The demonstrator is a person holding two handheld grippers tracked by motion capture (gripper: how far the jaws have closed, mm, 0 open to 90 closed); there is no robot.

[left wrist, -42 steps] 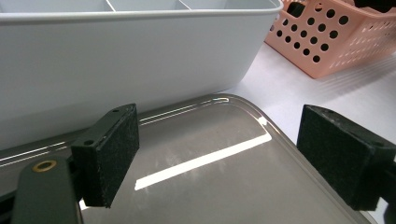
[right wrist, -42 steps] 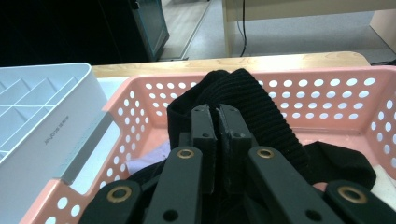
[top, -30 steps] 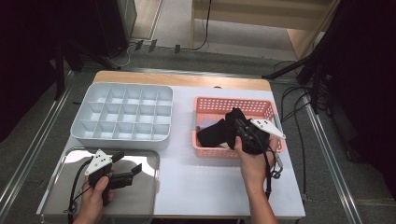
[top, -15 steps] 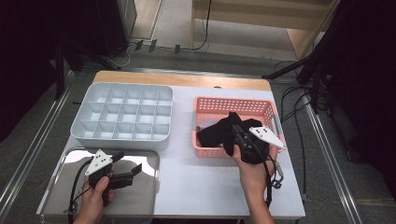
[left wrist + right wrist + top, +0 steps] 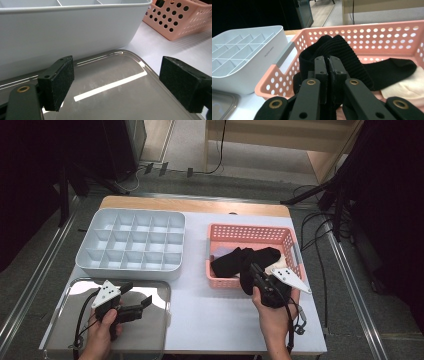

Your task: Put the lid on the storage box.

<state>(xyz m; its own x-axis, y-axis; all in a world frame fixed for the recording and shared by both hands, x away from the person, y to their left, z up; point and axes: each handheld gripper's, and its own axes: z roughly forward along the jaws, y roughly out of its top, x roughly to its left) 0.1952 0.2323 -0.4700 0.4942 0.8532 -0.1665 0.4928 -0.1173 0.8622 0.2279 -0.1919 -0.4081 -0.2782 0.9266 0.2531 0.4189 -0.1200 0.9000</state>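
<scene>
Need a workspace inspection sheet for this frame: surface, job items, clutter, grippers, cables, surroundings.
Surface: white table, wooden strip along the far edge.
Job's things: black sock pinched and lifted at the near wall of the pink basket; another black sock and a cream one lie inside.
Clutter: grey compartment organizer, compartments bare; metal tray at the near left.
Grippers: right gripper shut on the black sock; left gripper open over the metal tray, nothing between its pads.
Cables: one trails from each gripper; more lie on the floor at right.
Surroundings: dark stands, wooden furniture beyond the table.
</scene>
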